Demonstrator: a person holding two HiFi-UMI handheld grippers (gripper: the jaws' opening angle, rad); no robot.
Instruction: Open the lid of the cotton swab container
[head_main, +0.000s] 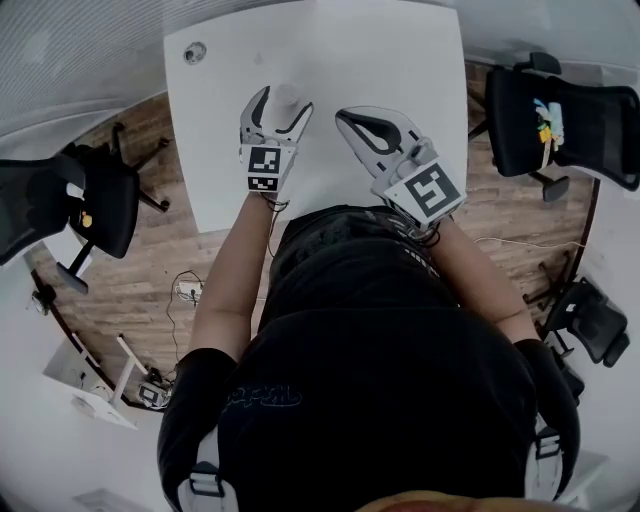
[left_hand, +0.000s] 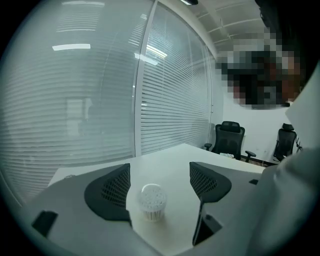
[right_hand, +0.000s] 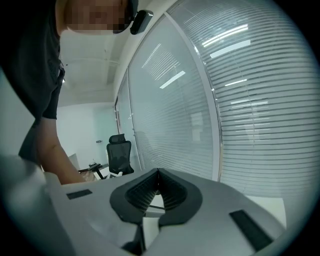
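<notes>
Approach — we are straddling the cotton swab container with left gripper agape, right gripper shut; squeezing comes next.

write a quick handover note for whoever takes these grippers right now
Left gripper: open wide. The cotton swab container stands on the white table between its jaws, untouched.
Right gripper: shut, empty, beside the left one above the table.
Done: the left is lined up on the container, no grip yet.
Left to do: close the left on the container's body, bring the right to the lid, which looks still on, and open it.
</notes>
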